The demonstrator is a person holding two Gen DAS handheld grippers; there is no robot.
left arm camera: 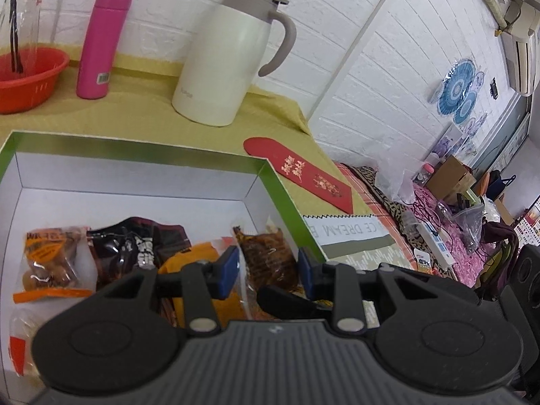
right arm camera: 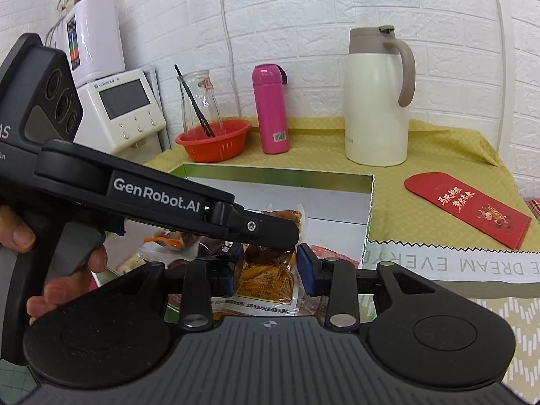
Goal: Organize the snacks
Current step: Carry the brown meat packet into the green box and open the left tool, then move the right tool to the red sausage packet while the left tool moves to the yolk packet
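Observation:
A brown snack packet [left arm camera: 266, 256] [right arm camera: 266, 270] hangs upright over the open white box with a green rim [left arm camera: 135, 145] [right arm camera: 270, 170]. My left gripper [left arm camera: 268, 266] is shut on it, blue pads pressing both sides. In the right wrist view one left finger [right arm camera: 263, 227] crosses the packet's top. Lower down, my right gripper [right arm camera: 270, 268] is shut on the same packet. Inside the box lie an orange packet [left arm camera: 47, 263], a dark packet [left arm camera: 135, 239] and a yellow one [left arm camera: 199, 256]. A hand [right arm camera: 67, 270] holds the left gripper's handle.
On the yellow-green cloth behind the box stand a cream jug [left arm camera: 229, 57] [right arm camera: 374, 108], a pink flask [left arm camera: 101, 40] [right arm camera: 271, 108] and a red basket [left arm camera: 27, 74] [right arm camera: 212, 141] with a glass jar. A red envelope [left arm camera: 303, 175] [right arm camera: 465, 209] lies right of the box. A cluttered bed [left arm camera: 438, 219] is beyond the table's right edge.

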